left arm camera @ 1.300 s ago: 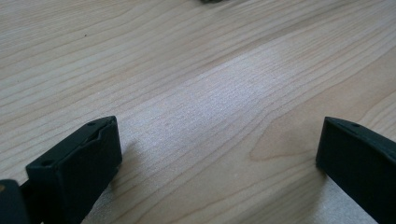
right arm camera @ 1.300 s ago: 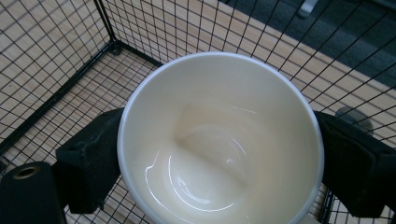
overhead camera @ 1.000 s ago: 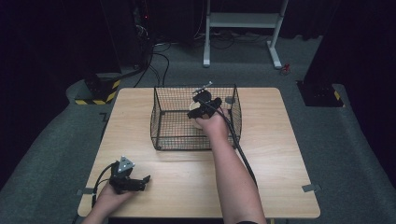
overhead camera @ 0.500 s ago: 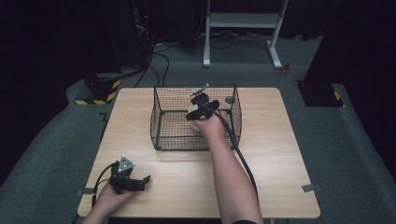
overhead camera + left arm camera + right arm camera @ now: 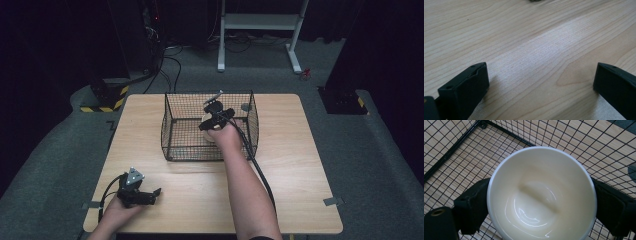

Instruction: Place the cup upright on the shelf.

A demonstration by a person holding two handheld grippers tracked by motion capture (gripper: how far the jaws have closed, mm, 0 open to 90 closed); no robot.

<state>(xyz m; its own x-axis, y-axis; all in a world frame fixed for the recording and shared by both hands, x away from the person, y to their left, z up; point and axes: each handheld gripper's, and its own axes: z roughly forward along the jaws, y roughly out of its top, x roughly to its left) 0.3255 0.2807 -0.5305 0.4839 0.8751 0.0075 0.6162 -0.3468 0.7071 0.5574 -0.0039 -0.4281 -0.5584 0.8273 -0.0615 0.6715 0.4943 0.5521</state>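
Holding: a cream bowl (image 5: 541, 195) is clamped between the jaws of the right tool (image 5: 541, 202), one jaw pressed on each side of its outer wall; the bowl's mouth is turned toward that tool's camera and nothing is seen inside it.
Bowl position: it is carried inside the wire basket (image 5: 182, 127), directly ahead of the right tool (image 5: 216, 117), with the mesh floor and a far corner of the basket seen beyond it.
Contact with basket: whether the bowl rests on the mesh or is held above it cannot be told.
Reason for grip: a grasp across the widest part is judged to keep the smooth, round wall from slipping.
Basket: it is set on the desk (image 5: 300, 165), beneath and around the right tool.
Left tool (image 5: 142, 192): its jaws are spread wide with nothing between them, only bare desk (image 5: 529, 50) ahead of them.
Left tool placement: it is judged to be parked, well apart from the right tool.
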